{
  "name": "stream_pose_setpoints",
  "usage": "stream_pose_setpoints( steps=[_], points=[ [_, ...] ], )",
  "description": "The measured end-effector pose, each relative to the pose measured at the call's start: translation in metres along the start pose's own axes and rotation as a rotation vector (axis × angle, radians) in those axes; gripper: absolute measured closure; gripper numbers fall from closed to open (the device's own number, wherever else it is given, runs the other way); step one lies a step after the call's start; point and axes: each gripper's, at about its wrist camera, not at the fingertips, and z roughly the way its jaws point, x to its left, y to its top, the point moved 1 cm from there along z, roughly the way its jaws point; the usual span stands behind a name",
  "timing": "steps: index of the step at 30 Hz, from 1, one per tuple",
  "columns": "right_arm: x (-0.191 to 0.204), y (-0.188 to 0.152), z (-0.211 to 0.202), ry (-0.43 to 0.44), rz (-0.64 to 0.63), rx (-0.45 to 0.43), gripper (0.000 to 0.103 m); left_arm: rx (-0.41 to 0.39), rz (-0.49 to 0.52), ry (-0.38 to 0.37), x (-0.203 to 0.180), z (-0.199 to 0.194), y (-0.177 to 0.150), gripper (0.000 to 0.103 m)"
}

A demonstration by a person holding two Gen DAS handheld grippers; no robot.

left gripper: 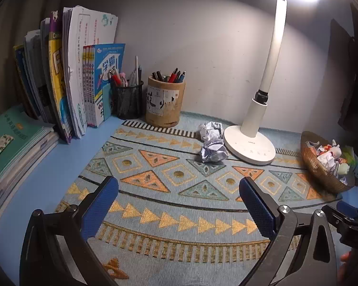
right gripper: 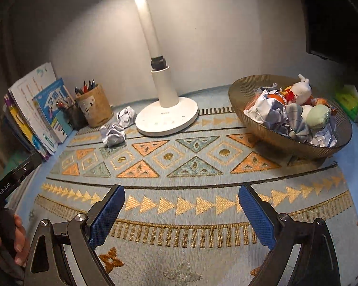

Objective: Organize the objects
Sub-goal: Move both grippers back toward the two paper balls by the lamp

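Note:
Two crumpled paper balls lie on the patterned mat left of the white lamp base [left gripper: 249, 146]: a near one [left gripper: 213, 151] and a far one [left gripper: 210, 130]. In the right wrist view they show as the near ball [right gripper: 113, 134] and the far ball [right gripper: 126, 116]. A woven basket [left gripper: 316, 166] at the right holds crumpled paper, small toys and cloth; the right wrist view shows its rim [right gripper: 236, 100]. My left gripper [left gripper: 179, 195] is open and empty above the mat. My right gripper [right gripper: 181, 201] is open and empty above the mat's front.
Upright books [left gripper: 69, 76] and a flat stack of green books [left gripper: 14, 147] fill the left side. A black mesh pen cup [left gripper: 127, 100] and a bamboo pen holder [left gripper: 165, 102] stand by the wall. The right gripper's body shows at the left wrist view's right edge [left gripper: 348, 217].

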Motion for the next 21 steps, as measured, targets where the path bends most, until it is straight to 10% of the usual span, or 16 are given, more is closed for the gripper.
stream_pose_setpoints(
  steps=[21],
  points=[
    [0.005, -0.022, 0.054, -0.045, -0.052, 0.128, 0.007, 0.138, 0.047, 0.082, -0.006, 0.047, -0.029, 0.002]
  ],
)
